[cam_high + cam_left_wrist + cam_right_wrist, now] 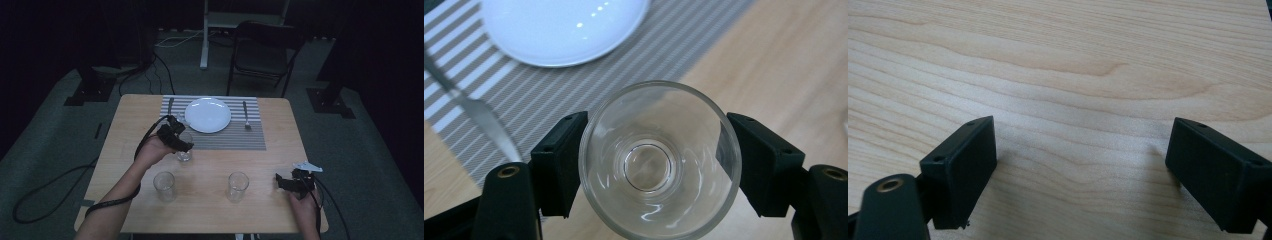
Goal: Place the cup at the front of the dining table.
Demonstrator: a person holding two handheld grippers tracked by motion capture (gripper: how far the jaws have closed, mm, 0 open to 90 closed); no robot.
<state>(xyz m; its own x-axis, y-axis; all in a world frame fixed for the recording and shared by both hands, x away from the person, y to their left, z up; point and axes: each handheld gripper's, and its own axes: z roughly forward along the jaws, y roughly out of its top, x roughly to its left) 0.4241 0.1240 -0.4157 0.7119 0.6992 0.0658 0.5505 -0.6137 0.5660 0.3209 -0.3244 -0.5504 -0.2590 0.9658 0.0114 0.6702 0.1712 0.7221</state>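
On the wooden table (pixel 210 165), left fingers (pixel 556 170) clamp a clear, empty glass (pixel 659 160); right fingers (pixel 965 165) gape.

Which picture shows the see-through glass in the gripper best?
The left gripper view: the clear drinking glass sits large between the left gripper's black jaws, and you look down inside it. The high view shows it small and half hidden. The right gripper view shows bare wooden table.

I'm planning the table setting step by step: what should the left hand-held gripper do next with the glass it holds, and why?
Probably carry it on to the striped grey placemat. The left hand-held gripper is shut on the clear empty drinking glass, near the mat's corner by the round white plate, so a short move onward and a gentle set-down seem right.
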